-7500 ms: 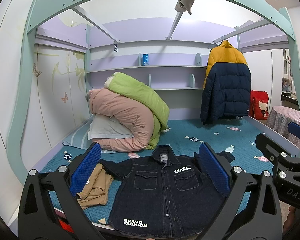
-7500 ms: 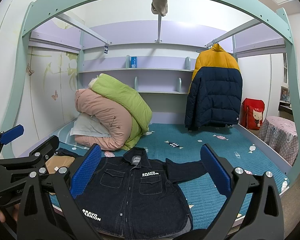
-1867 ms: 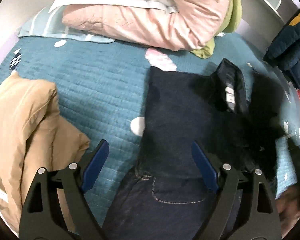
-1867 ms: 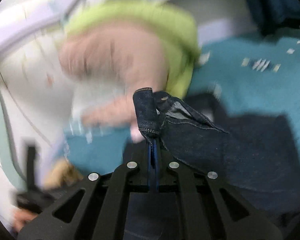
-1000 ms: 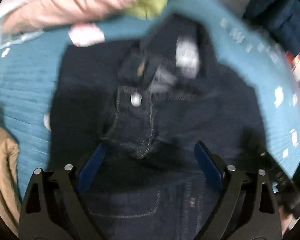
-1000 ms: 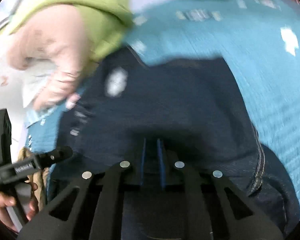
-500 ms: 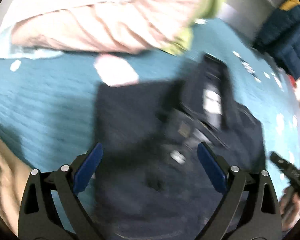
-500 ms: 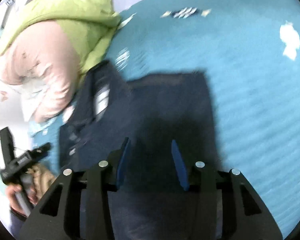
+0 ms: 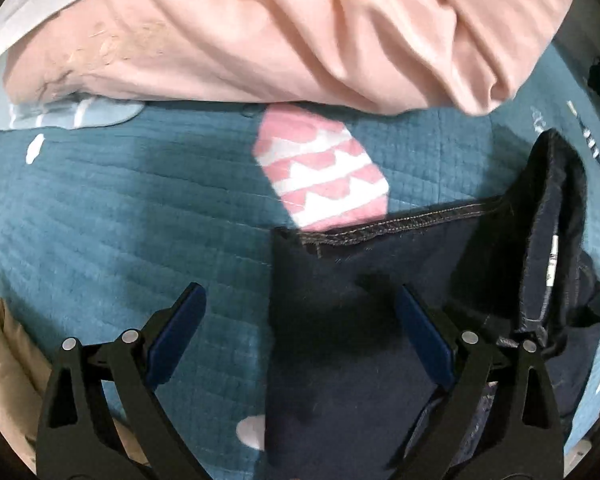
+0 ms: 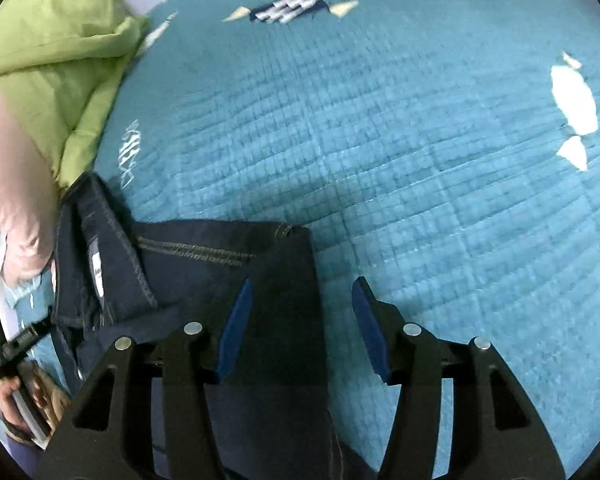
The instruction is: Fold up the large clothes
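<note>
On my left wrist view, the left gripper (image 9: 298, 330) hangs wide open and empty over the left shoulder corner of the denim jacket (image 9: 360, 320), which lies flat on the teal bed cover (image 9: 100, 220) below the pink duvet (image 9: 280, 28). Its stitched shoulder seam (image 9: 400, 224) looks thick; I judge the cloth heavy, fairly stiff, not slippery.

On my right wrist view, the right gripper (image 10: 300, 320) is also parted with nothing in it, straddling the jacket's folded right edge (image 10: 292, 280), collar (image 10: 100, 248) to the left. I would pinch at the seamed shoulder corners, where layers give firm purchase.
</note>
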The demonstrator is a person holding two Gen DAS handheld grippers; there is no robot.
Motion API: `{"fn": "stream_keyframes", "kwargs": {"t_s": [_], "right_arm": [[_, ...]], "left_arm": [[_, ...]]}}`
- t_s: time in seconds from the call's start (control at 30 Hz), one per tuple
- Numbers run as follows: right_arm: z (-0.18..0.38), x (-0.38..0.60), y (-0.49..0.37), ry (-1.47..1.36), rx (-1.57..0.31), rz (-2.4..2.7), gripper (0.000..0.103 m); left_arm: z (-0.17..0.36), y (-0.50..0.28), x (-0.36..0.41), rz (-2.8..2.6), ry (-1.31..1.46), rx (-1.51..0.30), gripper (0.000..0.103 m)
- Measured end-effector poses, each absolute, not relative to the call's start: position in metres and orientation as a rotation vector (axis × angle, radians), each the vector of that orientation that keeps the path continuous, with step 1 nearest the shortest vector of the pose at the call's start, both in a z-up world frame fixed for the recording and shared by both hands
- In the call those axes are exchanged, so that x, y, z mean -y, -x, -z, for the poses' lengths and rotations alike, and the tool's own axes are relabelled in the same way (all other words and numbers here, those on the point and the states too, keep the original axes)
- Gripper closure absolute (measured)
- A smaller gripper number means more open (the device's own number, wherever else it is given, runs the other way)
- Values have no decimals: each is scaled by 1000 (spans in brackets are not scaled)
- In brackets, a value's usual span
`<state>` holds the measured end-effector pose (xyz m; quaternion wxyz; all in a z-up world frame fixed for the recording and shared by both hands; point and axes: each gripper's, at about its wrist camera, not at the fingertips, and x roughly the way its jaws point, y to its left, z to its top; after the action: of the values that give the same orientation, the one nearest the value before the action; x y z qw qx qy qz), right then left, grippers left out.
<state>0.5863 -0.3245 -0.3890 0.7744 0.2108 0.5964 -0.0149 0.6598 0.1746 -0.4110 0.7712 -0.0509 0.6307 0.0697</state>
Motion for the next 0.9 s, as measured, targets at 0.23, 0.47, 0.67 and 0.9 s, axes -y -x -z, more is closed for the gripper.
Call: {"fn": "stream_keyframes", "kwargs": {"t_s": [0.23, 0.47, 0.67, 0.9], "right_arm": [[402, 318, -605, -508, -1342, 2, 52], [398, 303, -609, -365, -1312, 28, 79], [379, 296, -596, -271, -1223, 2, 93], [320, 287, -557, -281, -1069, -97, 95]], "left_arm": [[426, -672, -160, -118, 86, -1408, 8], [426, -671, -158, -74, 122, -1389, 33], [411, -668, -146, -98, 60, -1349, 81], [352, -638, -144, -11, 167, -1190, 92]]}}
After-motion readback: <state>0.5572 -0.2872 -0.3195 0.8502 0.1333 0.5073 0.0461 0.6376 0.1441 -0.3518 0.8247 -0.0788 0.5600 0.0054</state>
